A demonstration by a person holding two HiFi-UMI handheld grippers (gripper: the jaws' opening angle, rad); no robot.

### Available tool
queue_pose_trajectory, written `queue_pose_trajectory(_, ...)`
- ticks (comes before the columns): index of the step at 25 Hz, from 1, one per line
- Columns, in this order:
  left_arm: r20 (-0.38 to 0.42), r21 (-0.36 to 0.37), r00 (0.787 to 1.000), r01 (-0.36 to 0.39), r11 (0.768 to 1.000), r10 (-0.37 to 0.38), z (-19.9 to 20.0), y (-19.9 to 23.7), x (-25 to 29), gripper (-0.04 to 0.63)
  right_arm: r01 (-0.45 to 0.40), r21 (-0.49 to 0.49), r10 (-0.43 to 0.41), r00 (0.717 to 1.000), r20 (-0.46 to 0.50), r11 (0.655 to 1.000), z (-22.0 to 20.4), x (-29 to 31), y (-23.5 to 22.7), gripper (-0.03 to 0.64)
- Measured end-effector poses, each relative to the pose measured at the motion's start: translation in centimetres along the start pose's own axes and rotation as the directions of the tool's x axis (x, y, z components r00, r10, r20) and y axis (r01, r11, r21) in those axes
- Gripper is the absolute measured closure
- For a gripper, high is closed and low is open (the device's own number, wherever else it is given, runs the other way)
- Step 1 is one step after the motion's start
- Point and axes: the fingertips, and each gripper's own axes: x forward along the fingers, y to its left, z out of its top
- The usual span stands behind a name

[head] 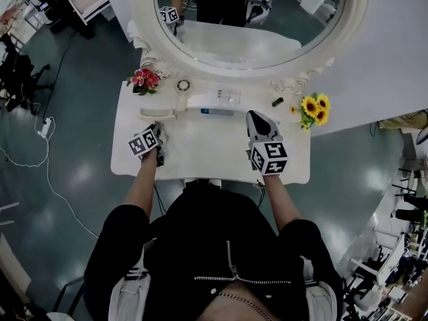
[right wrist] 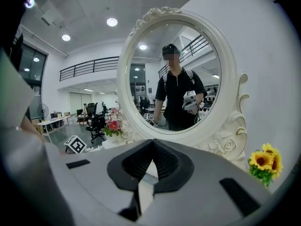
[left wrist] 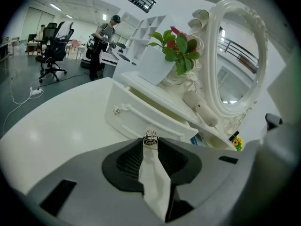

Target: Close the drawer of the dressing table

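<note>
The white dressing table [head: 200, 154] carries a small white drawer [left wrist: 141, 117] at its back left, standing pulled out from its case. It has two metal knobs. My left gripper [left wrist: 150, 142] holds the nearer knob [left wrist: 150, 139] pinched between its tips. The other knob [left wrist: 116, 110] is free, further left. From above, the left gripper [head: 158, 130] sits right at the drawer front [head: 158, 114]. My right gripper [head: 257, 118] hovers over the table's right half, shut and empty, pointing at the oval mirror [right wrist: 174, 74]; its jaws [right wrist: 151, 142] meet at the tips.
Pink flowers [head: 144, 79] stand at the back left and sunflowers [head: 315, 109] at the back right. A white hair dryer [head: 182, 89], a clear box [head: 226, 97], a blue-and-white box [head: 217, 112] and a small dark object [head: 277, 101] lie below the mirror frame [head: 200, 64].
</note>
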Motion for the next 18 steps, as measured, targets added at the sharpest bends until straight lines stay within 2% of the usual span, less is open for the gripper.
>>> queue_pose_trajectory(4,-0.009,0.002,1.000,0.004,1.000,-0.004,0.9,-0.3,0.9,0.488,0.002,-0.021,-0.002,1.000,-0.007,1.000,0.1,-0.1,0.0,0.611)
queue_pose_trajectory(18,-0.061,0.006,0.998,0.007,1.000,-0.006,2.3,-0.3,3.5,0.488,0.032,-0.007,-0.032,0.999,-0.016,0.999,0.0,-0.1,-0.8,0.611)
